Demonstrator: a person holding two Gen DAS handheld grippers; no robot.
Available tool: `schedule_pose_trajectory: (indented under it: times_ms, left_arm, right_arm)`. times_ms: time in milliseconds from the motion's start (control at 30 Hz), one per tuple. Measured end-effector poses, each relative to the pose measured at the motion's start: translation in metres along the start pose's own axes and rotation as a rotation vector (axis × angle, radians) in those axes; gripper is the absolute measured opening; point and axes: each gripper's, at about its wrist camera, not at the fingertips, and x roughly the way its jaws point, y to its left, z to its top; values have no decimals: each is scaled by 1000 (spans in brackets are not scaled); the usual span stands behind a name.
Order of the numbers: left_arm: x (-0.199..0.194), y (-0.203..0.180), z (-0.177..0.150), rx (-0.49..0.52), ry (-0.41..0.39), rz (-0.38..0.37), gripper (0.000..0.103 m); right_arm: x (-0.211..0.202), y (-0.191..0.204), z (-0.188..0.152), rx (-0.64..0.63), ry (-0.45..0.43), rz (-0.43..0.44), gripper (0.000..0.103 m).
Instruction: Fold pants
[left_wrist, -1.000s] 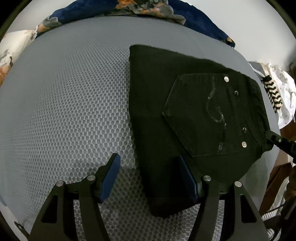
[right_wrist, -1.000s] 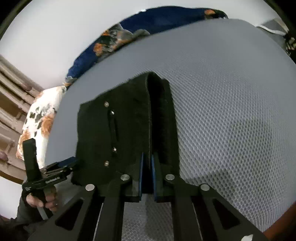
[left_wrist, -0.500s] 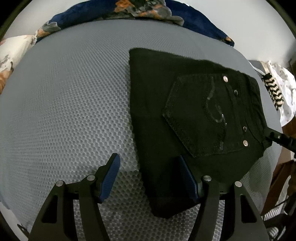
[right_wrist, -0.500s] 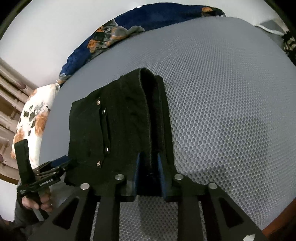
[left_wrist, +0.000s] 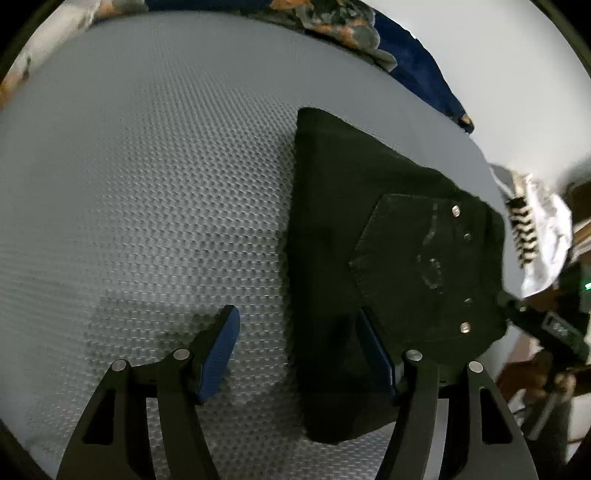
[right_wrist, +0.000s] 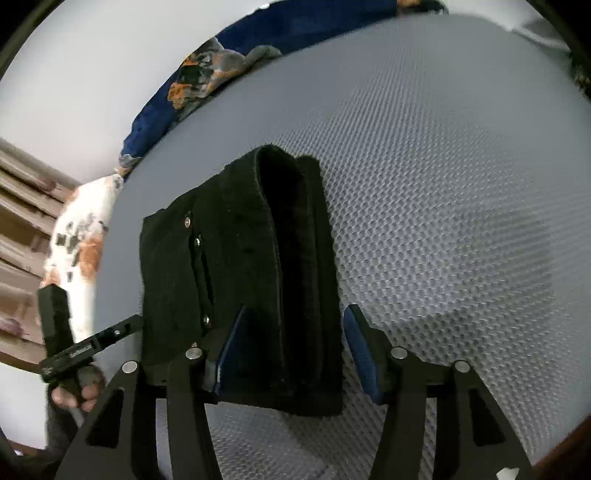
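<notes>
The black pants (left_wrist: 373, 258) lie folded into a compact stack on the grey mesh surface (left_wrist: 147, 184), back pocket with metal studs facing up. My left gripper (left_wrist: 299, 354) is open over the stack's near left corner, its right finger on the cloth. In the right wrist view the pants (right_wrist: 255, 258) show their folded edges. My right gripper (right_wrist: 291, 347) is open, its blue pads standing apart on either side of the stack's near end. The left gripper (right_wrist: 85, 343) and the hand holding it appear at the left of that view.
A dark blue floral cloth (left_wrist: 369, 37) lies along the far edge of the surface; it also shows in the right wrist view (right_wrist: 207, 74). A white patterned cloth (left_wrist: 535, 236) sits off the right edge. A floral pillow (right_wrist: 81, 229) lies at the left.
My right gripper opened from shut on the folded edge of the pants and let it go. My left gripper stayed open and shifted left, so the pants sit further right in its view.
</notes>
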Motion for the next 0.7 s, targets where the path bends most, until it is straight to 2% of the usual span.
schedule_pose_trajectory:
  times_ms: [400,600,700]
  left_arm:
    - [15,11,27,-63,47,-188,66]
    - [30,0,45,-66,63,-252,66]
    - [34,-5,50,-75,70,-268,66]
  right_arm:
    - [20,-32,11,32,92,208,53]
    - [22,-44,19,49,114,287,54]
    - [18,-50,21,65,118,282,52]
